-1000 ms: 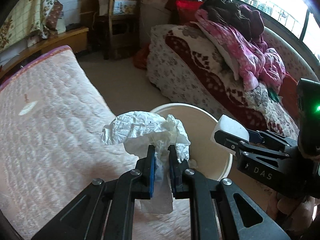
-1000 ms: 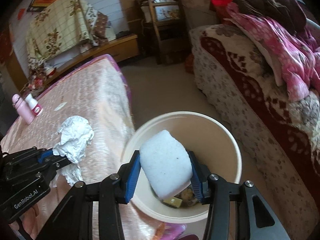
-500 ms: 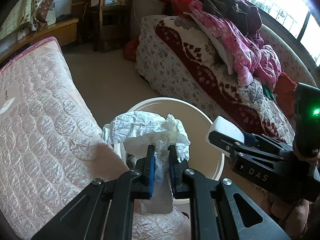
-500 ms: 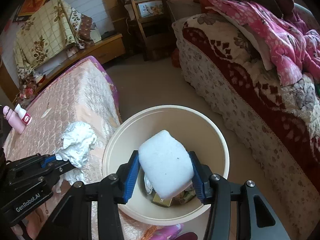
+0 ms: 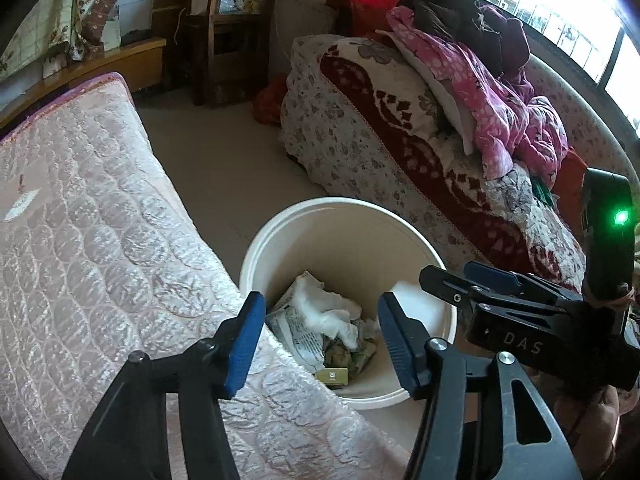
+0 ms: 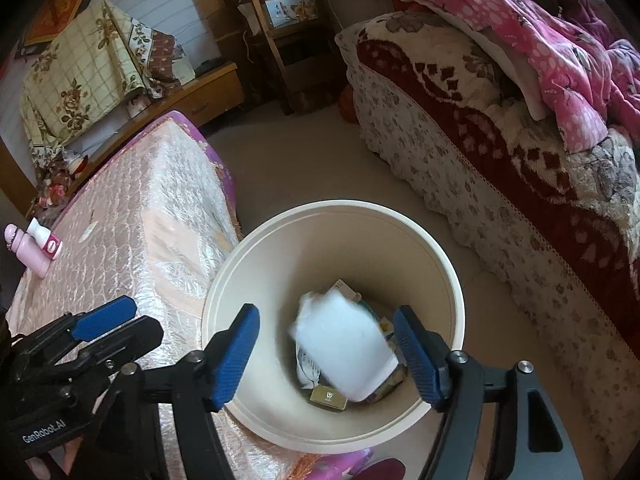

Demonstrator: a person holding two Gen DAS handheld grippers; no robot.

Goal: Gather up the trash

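Bedroom clutter is filling both views: a pink quilted mattress [image 5: 92, 248] is running down the left of the frame, a floral-covered bed [image 5: 400, 128] heaped with pink clothing [image 5: 492, 100] is lying along the right, and a wooden chair [image 5: 228, 32] is standing at the top centre. You are holding both tools over the cream trash bin [image 6: 436, 256], which is sitting on the floor at lower centre, its left rim touching the mattress edge. Your left gripper [image 5: 322, 342] is hovering with its jaws spread wide and gripping nothing; below them, the crumpled tissue [image 5: 328, 308] is lying in the bin on top of printed paper and other scraps. Your right gripper [image 6: 328, 354] is also standing with its jaws apart, and the white foam block [image 6: 346, 350] is showing blurred between them, free of both pads and inside the bin's mouth above the trash. At the left edge of the right wrist view, two pink bottles [image 6: 34, 246] are lying on the mattress, well apart from the bin.
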